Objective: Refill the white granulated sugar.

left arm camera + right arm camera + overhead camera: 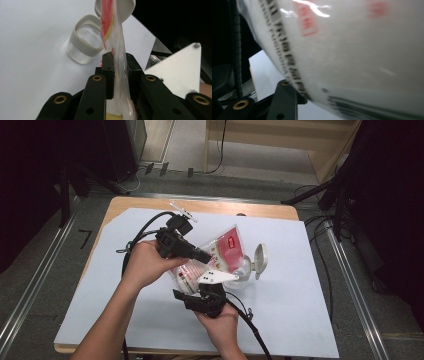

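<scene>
Left gripper [119,66] was clamped on the bag [220,251], its long axis slanting down-right toward the open jar [243,268] just right. Right gripper [204,296] sat under the bag's near end; grip unclear.

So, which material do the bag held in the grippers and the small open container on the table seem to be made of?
The bag looks like thin, glossy plastic film: it is see-through, it folds flat between the left gripper jaws, and it reflects light. The container seems to have a clear body, plastic or glass, I cannot tell which, with a matte grey-white rim and hinged lid, probably plastic.
</scene>
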A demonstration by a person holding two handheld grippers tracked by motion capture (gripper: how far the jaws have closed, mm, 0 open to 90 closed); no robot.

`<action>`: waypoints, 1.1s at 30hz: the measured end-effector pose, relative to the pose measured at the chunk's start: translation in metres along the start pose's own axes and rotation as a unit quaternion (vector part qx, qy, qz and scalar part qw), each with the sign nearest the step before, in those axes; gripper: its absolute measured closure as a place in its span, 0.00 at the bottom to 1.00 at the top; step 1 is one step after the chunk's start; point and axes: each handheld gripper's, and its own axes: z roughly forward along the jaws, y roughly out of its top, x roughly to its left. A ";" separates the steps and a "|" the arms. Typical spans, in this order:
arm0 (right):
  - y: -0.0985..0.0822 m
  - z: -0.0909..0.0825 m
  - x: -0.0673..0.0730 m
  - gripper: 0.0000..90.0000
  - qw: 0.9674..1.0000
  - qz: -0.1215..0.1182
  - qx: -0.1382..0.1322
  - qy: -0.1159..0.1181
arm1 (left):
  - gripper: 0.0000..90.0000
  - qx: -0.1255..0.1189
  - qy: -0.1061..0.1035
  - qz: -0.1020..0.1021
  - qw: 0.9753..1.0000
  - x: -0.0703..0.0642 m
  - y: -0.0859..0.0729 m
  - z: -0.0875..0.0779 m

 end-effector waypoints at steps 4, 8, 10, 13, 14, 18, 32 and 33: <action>0.003 0.000 0.002 0.66 1.000 -0.003 -0.006 0.004 | 0.90 -0.019 0.010 0.007 1.000 -0.004 0.001 0.000; 0.006 0.000 0.000 0.66 1.000 0.007 -0.004 0.009 | 0.90 -0.029 0.012 0.005 0.999 -0.003 0.001 0.003; 0.006 0.001 0.000 0.65 1.000 0.008 -0.004 0.010 | 0.90 -0.034 0.013 0.003 0.999 -0.004 0.001 0.003; 0.009 0.000 0.000 0.64 1.000 0.010 -0.002 0.015 | 0.90 -0.038 0.013 0.001 0.999 -0.004 0.002 0.003; 0.009 0.001 0.001 0.65 1.000 0.012 -0.003 0.015 | 0.90 -0.041 0.013 0.001 0.999 -0.004 0.002 0.003; 0.012 0.000 0.002 0.67 1.000 0.021 -0.005 0.021 | 0.90 -0.045 0.009 -0.003 0.999 -0.002 0.001 0.002; 0.019 -0.003 0.000 0.70 0.997 0.058 -0.020 0.039 | 0.85 -0.043 0.004 -0.007 0.999 -0.003 0.002 0.005; 0.020 -0.003 -0.001 0.70 0.997 0.062 -0.022 0.042 | 0.84 -0.041 0.008 -0.005 0.999 -0.003 0.002 0.005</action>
